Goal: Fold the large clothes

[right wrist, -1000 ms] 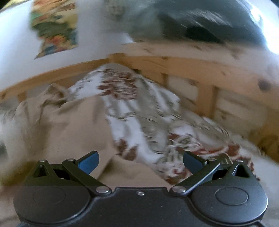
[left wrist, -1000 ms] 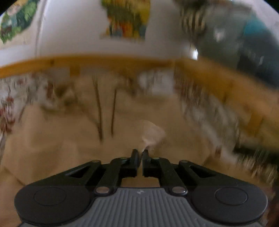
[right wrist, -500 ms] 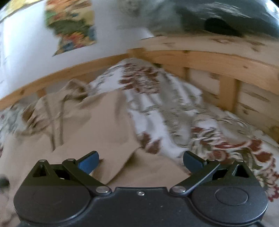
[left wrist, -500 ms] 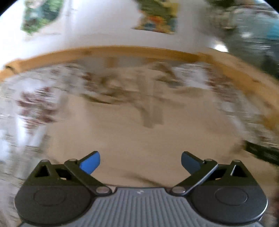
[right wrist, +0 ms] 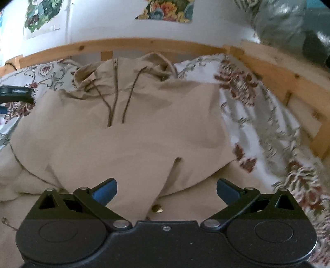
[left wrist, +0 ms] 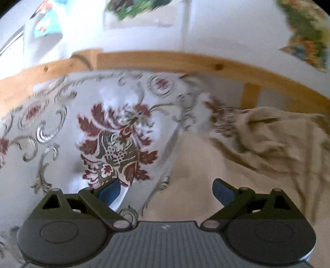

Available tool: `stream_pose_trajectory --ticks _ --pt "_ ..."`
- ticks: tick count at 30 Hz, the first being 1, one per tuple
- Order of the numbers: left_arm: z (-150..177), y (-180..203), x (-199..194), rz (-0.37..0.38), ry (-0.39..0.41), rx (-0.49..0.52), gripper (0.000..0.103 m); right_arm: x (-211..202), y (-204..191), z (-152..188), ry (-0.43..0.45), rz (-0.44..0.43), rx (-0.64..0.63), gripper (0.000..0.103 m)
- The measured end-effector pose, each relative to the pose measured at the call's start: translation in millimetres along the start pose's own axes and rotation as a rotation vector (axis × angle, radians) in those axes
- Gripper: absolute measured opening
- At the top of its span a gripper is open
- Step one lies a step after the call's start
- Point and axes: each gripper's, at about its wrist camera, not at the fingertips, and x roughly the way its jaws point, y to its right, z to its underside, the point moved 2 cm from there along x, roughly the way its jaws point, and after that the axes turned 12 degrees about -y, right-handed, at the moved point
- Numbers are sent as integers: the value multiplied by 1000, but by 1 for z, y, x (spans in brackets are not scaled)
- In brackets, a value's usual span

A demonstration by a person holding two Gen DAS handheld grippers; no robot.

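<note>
A large beige hooded jacket [right wrist: 132,140] lies spread on the bed, hood and drawcords toward the headboard, a brass snap [right wrist: 156,208] near its lower flap. My right gripper [right wrist: 166,190] is open and empty, just above the jacket's lower part. My left gripper [left wrist: 166,190] is open and empty over the jacket's left edge [left wrist: 206,165], where it meets the floral bedspread [left wrist: 115,140]. The left gripper also shows at the far left of the right wrist view [right wrist: 14,94].
A wooden bed rail [right wrist: 144,44] runs along the back and down the right side [right wrist: 288,82]. The white wall behind carries colourful posters [right wrist: 167,9]. Dark bundled fabric [right wrist: 292,26] sits at the top right. Floral bedspread [right wrist: 257,123] surrounds the jacket.
My left gripper opened, let go of the beige fabric and swung left toward the jacket's edge. My right gripper stayed open and turned left to face the jacket's middle.
</note>
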Motion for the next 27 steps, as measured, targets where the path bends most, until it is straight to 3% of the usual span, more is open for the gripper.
stream_pose_trajectory --ticks 5,10,16,21,27 --pt "5 -9 56 -151 -83 -142 99 15 -3 1 -37 -22 -9 102" --pt "20 -1 58 -220 -18 -42 102 32 -2 8 -107 -25 -17 102" --pt "31 -20 8 -71 59 -84 102 30 4 6 -112 -25 14 102" --pt "35 -37 -41 -46 44 -9 102 17 7 3 -60 -13 0 102" --pt "40 -40 -111 -39 -6 133 102 9 28 1 -36 -33 101 102"
